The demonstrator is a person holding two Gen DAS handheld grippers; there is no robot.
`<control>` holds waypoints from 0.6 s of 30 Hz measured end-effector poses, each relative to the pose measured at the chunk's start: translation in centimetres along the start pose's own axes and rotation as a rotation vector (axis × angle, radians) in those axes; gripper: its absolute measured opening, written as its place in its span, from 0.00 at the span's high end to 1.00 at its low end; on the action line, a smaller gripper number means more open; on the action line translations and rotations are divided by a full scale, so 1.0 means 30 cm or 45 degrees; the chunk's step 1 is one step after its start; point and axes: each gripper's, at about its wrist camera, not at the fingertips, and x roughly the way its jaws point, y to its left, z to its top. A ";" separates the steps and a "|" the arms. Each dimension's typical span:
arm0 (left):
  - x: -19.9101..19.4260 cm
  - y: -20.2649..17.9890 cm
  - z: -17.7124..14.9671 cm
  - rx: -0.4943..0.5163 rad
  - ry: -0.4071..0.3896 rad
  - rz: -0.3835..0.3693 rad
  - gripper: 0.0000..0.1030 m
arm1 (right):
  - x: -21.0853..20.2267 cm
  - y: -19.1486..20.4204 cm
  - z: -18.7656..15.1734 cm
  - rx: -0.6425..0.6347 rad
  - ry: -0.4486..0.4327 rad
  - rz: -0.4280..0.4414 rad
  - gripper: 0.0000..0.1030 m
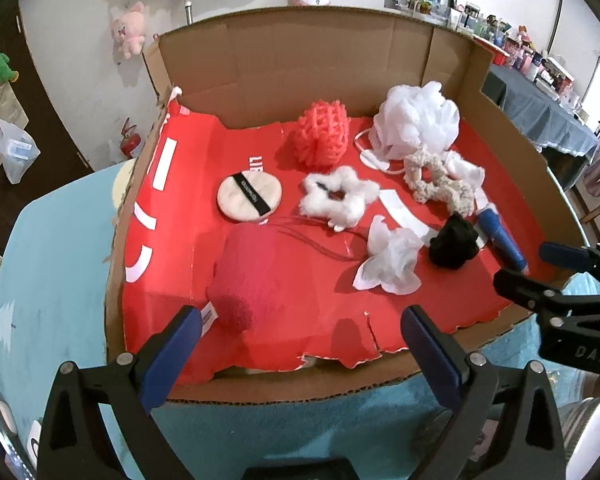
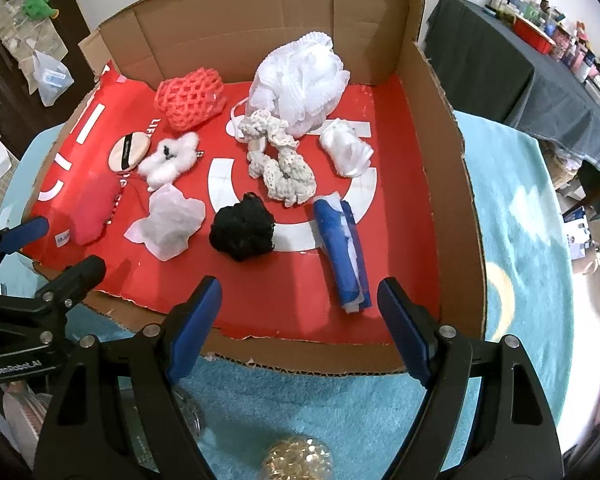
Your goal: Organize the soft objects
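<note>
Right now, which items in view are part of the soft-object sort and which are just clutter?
Job items, all in the cardboard box:
white bath pouf
orange mesh sponge
powder puff
fluffy white scrunchie
beige crochet scrunchie
black scrunchie
red pouch
blue roll

Lying about:
pink plush on the wall
green plush
gold bead ball

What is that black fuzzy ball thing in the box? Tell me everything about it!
The black fuzzy ball is a soft, scrunched-up lump, dark all over, with a rough, frizzy surface like mesh or yarn; what exactly it is made of I cannot tell. It lies loose on the red floor of the cardboard box, near the front. A crumpled white tissue lies on one side, a blue roll on the other. Nothing grips it.
</note>
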 end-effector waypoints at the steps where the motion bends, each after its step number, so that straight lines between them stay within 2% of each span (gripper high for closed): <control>1: 0.002 0.002 -0.001 -0.003 0.004 0.005 0.02 | 0.002 -0.002 -0.001 0.004 0.003 0.004 0.23; 18: -0.009 0.010 -0.005 -0.013 -0.025 0.002 0.02 | -0.005 -0.009 -0.018 0.016 -0.014 -0.004 0.23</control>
